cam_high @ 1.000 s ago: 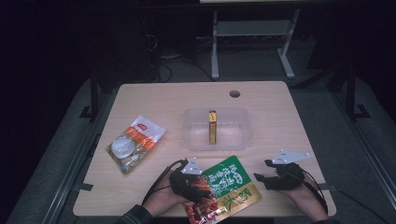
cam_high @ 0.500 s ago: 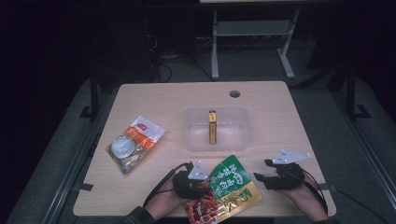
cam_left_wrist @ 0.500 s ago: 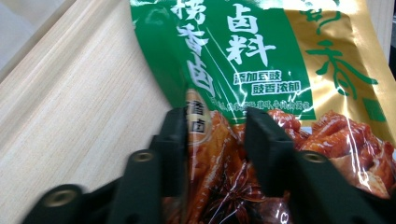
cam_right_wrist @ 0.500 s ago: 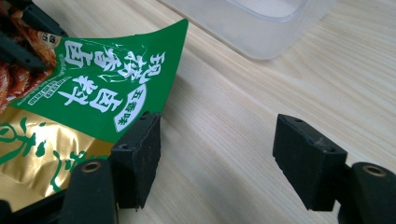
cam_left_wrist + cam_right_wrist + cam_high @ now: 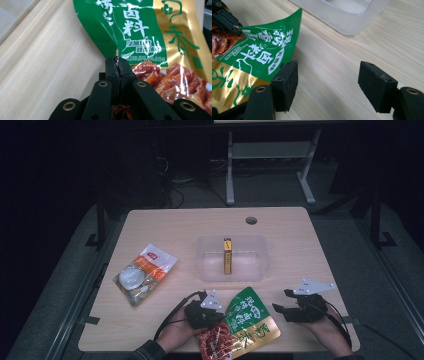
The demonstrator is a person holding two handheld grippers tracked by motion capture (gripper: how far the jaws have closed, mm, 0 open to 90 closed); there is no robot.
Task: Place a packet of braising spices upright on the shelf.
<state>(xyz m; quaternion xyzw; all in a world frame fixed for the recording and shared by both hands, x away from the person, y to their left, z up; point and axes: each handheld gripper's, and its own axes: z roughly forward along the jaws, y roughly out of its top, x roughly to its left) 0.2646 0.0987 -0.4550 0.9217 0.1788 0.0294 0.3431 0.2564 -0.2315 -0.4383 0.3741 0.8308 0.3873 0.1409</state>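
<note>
Here green-gold pouch, glossy, meat picture, edge pinched in left tool.

The pouch is bright green up top with white lettering, gold lower down, plus a reddish-brown meat photo. Surface is pale wood grain. Clear tub holds a yellow box. The other packet is orange and white. Both hand-held grippers' jaws are black.

Two pouches, one tub, perhaps one box

Light wooden table, grey carpet floor, white desk frame behind, dark room
</note>
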